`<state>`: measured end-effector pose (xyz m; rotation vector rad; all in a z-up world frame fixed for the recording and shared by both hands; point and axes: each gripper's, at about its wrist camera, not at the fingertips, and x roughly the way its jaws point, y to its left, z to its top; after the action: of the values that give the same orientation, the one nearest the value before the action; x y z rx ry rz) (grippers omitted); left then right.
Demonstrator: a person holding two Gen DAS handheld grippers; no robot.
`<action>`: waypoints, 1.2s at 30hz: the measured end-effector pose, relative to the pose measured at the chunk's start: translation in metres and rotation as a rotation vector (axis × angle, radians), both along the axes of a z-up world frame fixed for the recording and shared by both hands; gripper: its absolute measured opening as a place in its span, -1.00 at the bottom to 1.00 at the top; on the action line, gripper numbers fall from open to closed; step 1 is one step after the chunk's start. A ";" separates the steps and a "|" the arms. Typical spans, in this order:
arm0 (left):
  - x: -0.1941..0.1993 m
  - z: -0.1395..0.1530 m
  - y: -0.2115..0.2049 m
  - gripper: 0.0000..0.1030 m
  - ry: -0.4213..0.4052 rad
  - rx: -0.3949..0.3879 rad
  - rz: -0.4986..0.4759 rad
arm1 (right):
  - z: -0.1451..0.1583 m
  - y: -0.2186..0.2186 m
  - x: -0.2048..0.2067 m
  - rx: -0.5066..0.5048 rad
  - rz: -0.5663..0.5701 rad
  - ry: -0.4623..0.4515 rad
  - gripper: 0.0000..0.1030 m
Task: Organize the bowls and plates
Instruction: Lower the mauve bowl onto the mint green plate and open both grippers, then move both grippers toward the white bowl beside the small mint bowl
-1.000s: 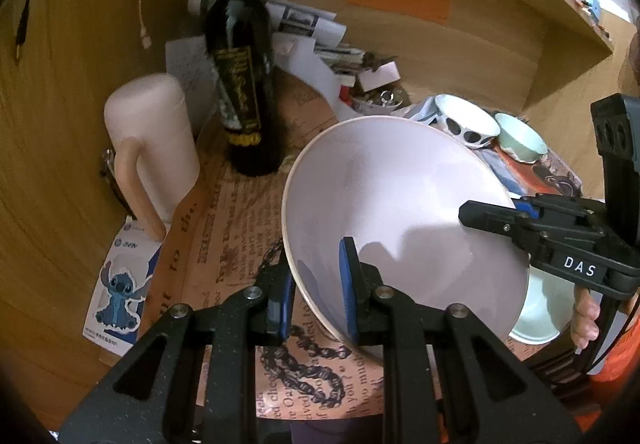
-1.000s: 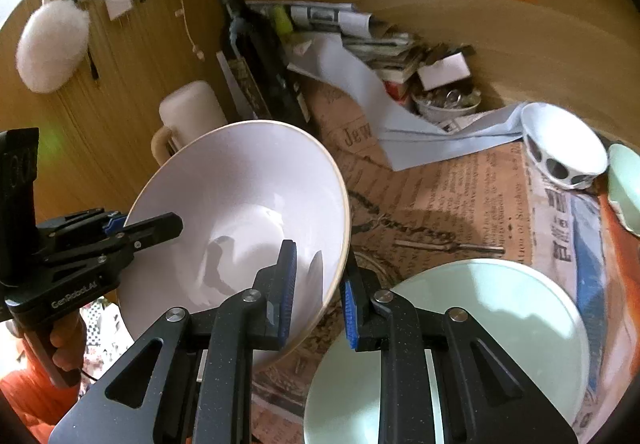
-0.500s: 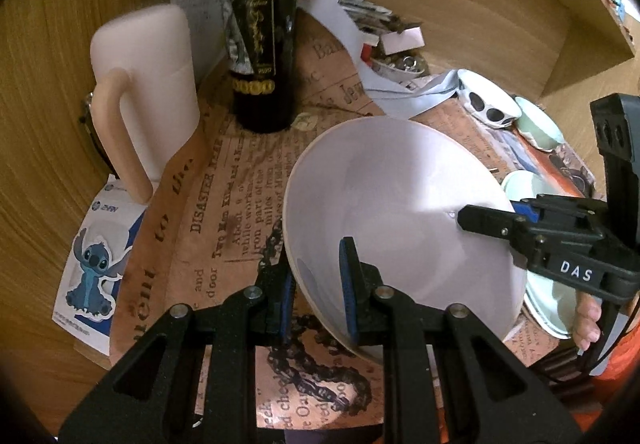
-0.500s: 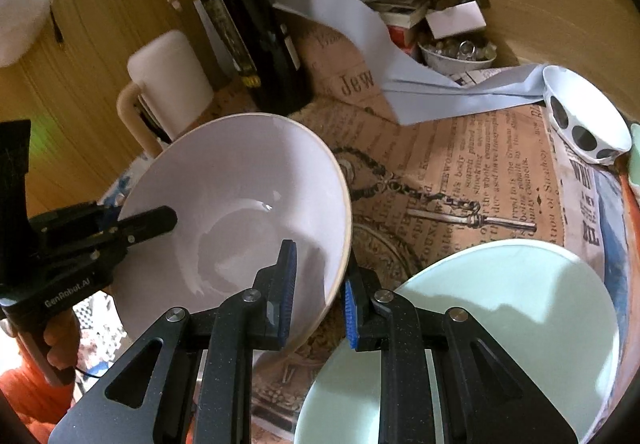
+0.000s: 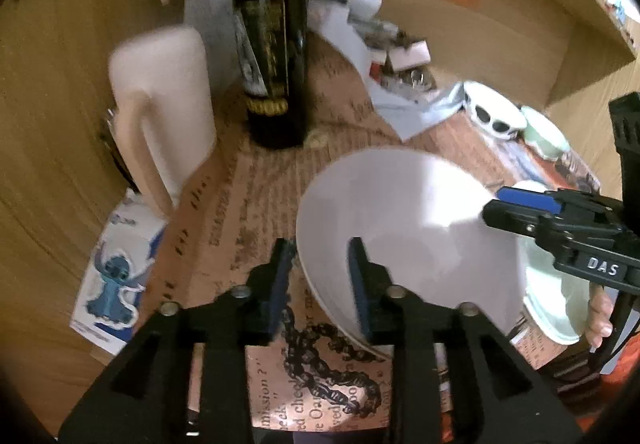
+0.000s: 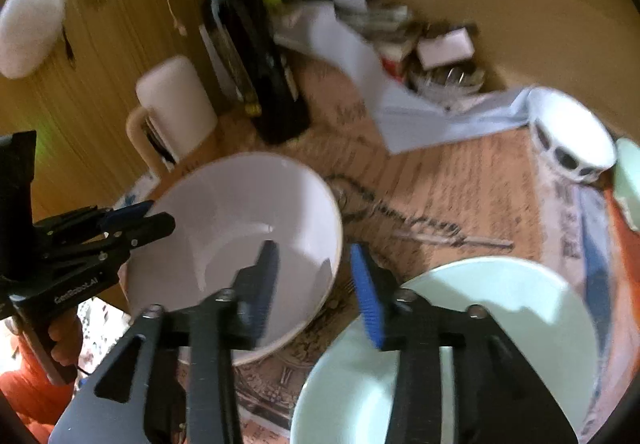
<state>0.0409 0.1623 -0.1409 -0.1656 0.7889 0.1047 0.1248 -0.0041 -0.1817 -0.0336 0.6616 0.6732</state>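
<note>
A large white bowl (image 5: 404, 240) sits on the newspaper-covered table; it also shows in the right wrist view (image 6: 240, 240). My left gripper (image 5: 320, 284) is open, its fingers straddling the bowl's near rim without pinching it. My right gripper (image 6: 316, 288) is open too, its fingers either side of the bowl's opposite rim. A pale green plate (image 6: 472, 340) lies beside the bowl, under my right gripper. A white bowl with black spots (image 6: 572, 147) and a small green bowl (image 5: 546, 131) stand at the far right.
A dark wine bottle (image 5: 272, 43) and a cream mug (image 5: 164, 107) stand behind the bowl on the left. Papers and a small dish of metal bits (image 6: 448, 79) clutter the back. A wooden wall curves round the back and left. A sticker sheet (image 5: 116, 276) lies at the left edge.
Both grippers have opened and let go of the large white bowl's rim. The bowl has come down from tilted to level on the table.
</note>
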 end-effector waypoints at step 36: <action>0.150 0.090 -0.144 0.85 -0.088 0.019 -0.122 | 0.068 -0.204 0.059 0.135 -0.408 -0.273 0.49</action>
<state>0.1911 0.0188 -0.0511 -0.1033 0.7087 -0.0101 0.1837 -0.2081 -0.1142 0.1304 0.3427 0.3091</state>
